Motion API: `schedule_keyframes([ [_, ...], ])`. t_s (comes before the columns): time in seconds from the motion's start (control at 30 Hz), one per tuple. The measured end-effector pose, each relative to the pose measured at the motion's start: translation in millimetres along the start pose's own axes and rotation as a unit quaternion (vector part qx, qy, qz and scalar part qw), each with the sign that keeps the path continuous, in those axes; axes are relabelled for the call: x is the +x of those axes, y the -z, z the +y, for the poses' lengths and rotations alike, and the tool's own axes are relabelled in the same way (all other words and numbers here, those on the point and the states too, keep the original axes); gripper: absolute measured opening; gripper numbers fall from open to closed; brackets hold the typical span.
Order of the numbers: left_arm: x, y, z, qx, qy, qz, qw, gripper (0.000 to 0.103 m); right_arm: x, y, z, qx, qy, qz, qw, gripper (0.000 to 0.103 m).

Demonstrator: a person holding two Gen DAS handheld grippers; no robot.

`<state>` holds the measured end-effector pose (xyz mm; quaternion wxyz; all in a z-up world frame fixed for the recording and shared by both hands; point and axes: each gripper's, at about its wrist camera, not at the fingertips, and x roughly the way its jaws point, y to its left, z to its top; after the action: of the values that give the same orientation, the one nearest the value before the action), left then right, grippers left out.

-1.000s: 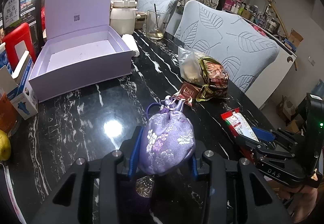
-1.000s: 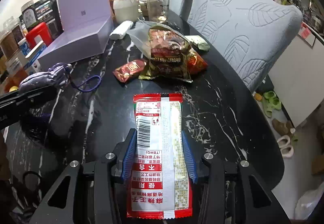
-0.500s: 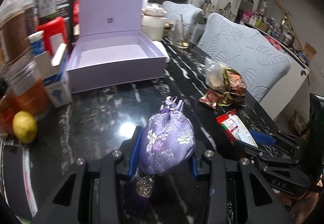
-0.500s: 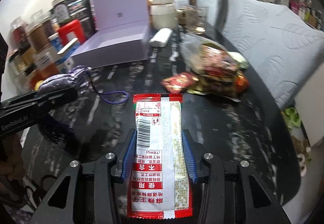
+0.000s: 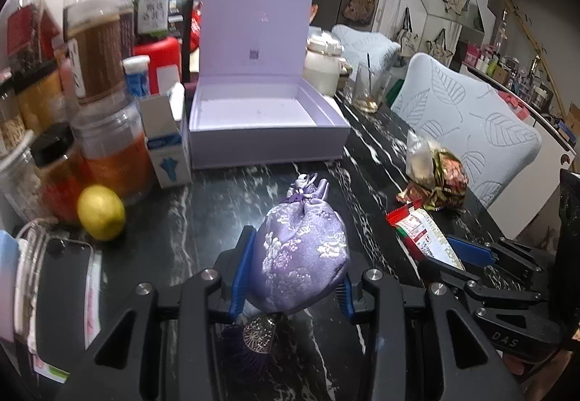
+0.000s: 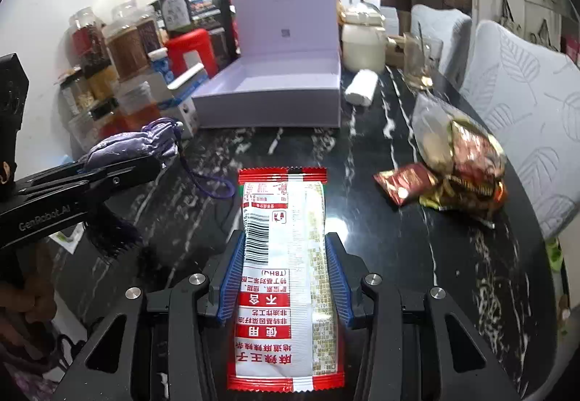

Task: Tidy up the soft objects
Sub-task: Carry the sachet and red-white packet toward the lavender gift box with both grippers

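My left gripper (image 5: 291, 268) is shut on a purple embroidered drawstring pouch (image 5: 299, 256), held above the black marble table (image 5: 203, 220); its tassel hangs below. The same pouch (image 6: 130, 149) shows at the left of the right wrist view. My right gripper (image 6: 284, 274) is shut on a flat red-and-white snack packet (image 6: 282, 256), also seen as the packet (image 5: 424, 234) at the right of the left wrist view. An open lilac box (image 5: 261, 122) with its lid upright stands ahead of both grippers; the box (image 6: 275, 89) is empty inside.
Jars, a red canister (image 5: 159, 57) and a small blue-and-white carton (image 5: 165, 143) crowd the left edge, with a lemon (image 5: 101, 212) nearby. A pile of snack bags (image 6: 456, 162) lies at the right. A white pot (image 6: 362, 42), a glass (image 6: 417, 64) and grey chairs (image 6: 522, 104) stand behind.
Both grippers have swung left and risen a little with their loads, so the lilac box now sits straight ahead and the jars and lemon have come into view.
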<state>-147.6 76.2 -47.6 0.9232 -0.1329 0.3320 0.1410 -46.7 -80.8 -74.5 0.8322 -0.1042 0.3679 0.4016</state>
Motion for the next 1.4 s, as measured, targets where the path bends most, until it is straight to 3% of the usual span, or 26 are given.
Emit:
schedule_keyframes([
  [0.3, -23.9, -40.7, -10.0, 0.023, -0.009, -0.074, 0.9969, 0.039, -22.1, -34.4, 5.9, -0.023, -0.014, -0.056, 0.998, 0.043],
  [0.7, -34.6, -111.3, -21.7, 0.05, -0.023, -0.142, 0.9884, 0.039, -47.2, -102.9, 9.9, -0.068, -0.01, -0.13, 0.989, 0.043],
  [1.0, -22.5, -157.8, -18.4, 0.053, -0.021, -0.176, 0.9828, 0.039, -46.6, -154.5, 8.2, -0.079, -0.017, -0.169, 0.982, 0.043],
  [1.4, 23.2, -217.2, 6.4, 0.039, -0.047, -0.196, 0.9788, 0.039, -9.0, -230.4, 2.3, -0.087, -0.019, -0.205, 0.975, 0.043],
])
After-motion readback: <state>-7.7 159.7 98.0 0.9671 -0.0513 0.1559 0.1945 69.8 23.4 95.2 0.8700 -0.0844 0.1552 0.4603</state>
